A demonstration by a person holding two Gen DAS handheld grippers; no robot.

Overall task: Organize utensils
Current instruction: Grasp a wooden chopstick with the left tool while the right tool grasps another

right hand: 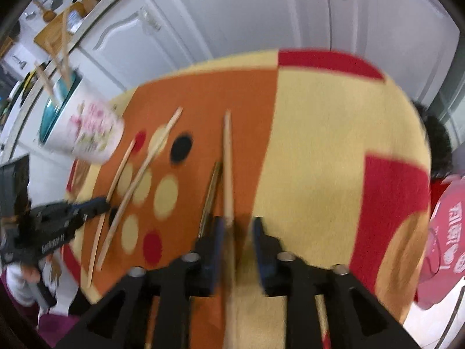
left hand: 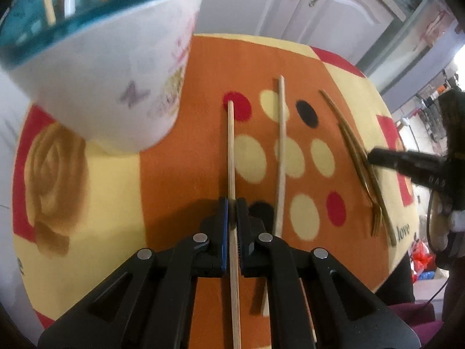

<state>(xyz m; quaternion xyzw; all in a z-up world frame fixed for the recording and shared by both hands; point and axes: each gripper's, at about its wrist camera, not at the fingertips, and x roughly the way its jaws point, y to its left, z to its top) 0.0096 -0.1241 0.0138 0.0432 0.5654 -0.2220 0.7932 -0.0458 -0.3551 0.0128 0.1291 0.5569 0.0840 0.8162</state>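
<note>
My left gripper [left hand: 231, 212] is shut on a pale wooden chopstick [left hand: 230, 151] that runs straight through its jaws. A second chopstick [left hand: 280, 145] lies just to its right on the patterned mat [left hand: 174, 189]. A white flowered cup [left hand: 116, 72] with a teal inside stands at the upper left and holds several utensils. In the right wrist view my right gripper [right hand: 237, 226] stands open over a thicker wooden stick [right hand: 228, 168], which lies between its fingers near the left one. A dark fork [right hand: 210, 192] lies beside that stick. The same view shows the left gripper [right hand: 104, 203] and the cup [right hand: 87, 133].
The mat [right hand: 319, 145] covers a round table whose edge curves close on the right. White cabinet doors [right hand: 247, 14] stand behind it. A person in a pink shirt [right hand: 444, 247] is at the right edge. A counter with a cutting board [right hand: 55, 32] is far left.
</note>
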